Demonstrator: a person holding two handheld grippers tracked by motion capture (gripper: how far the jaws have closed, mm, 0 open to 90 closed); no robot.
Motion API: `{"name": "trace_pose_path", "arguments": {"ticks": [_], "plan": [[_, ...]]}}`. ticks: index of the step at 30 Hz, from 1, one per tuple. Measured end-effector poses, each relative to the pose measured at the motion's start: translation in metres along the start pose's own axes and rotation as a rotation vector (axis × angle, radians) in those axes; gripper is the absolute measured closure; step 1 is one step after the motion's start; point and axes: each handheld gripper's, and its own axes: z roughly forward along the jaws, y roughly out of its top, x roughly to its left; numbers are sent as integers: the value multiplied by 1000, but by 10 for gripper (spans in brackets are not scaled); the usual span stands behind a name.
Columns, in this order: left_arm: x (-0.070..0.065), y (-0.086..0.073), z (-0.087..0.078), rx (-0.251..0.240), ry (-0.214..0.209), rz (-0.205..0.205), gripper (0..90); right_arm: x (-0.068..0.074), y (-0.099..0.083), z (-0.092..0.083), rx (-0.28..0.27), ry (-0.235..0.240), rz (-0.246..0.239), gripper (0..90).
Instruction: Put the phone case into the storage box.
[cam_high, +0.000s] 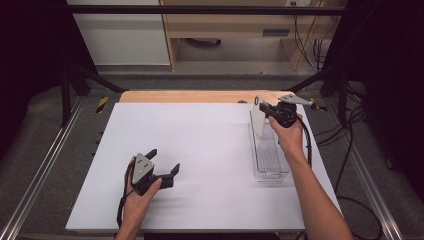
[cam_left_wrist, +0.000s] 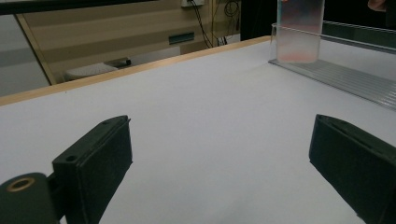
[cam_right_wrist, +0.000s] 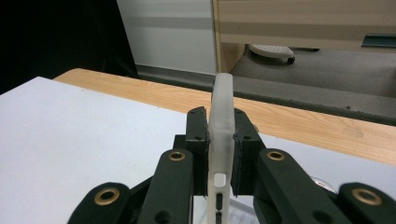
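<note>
Our right hand-held gripper (cam_high: 264, 109) clamps a translucent phone case (cam_high: 258, 120) upright above the clear tray (cam_high: 270, 159); our left hand-held gripper (cam_high: 163, 161) rests open on the white surface (cam_high: 200, 145).

I am working at a flat white rectangular table top (cam_high: 200, 150); a strip of bare light wood board (cam_high: 190, 96) shows along its far edge, and in my right gripper view that same wood strip (cam_right_wrist: 299, 116) runs behind the white surface. A long, narrow clear plastic tray (cam_high: 270, 160) lies directly on the white surface near its right edge, long side running away from me; in my left gripper view the tray's ribbed floor (cam_left_wrist: 355, 79) rests flat on the white top.
</note>
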Motion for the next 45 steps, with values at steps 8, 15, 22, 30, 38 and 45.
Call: {"name": "trace_pose_path", "arguments": {"ticks": [8,15,22,30,38,45], "plan": [[0,0,0,1,0,0,54,-2,1,1,0,-7,1,806],[0,0,0,2,-1,0,54,-4,3,3,8,1,-16,806],[0,0,0,1,0,2,53,-6,4,3,15,7,-20,805],[-1,0,1,3,-1,-1,53,-7,6,5,16,16,-18,806],[-1,0,1,4,-3,-1,53,-8,7,7,18,37,-17,804],[-2,0,1,7,-5,3,53,-16,9,7,53,20,-23,777]]}}
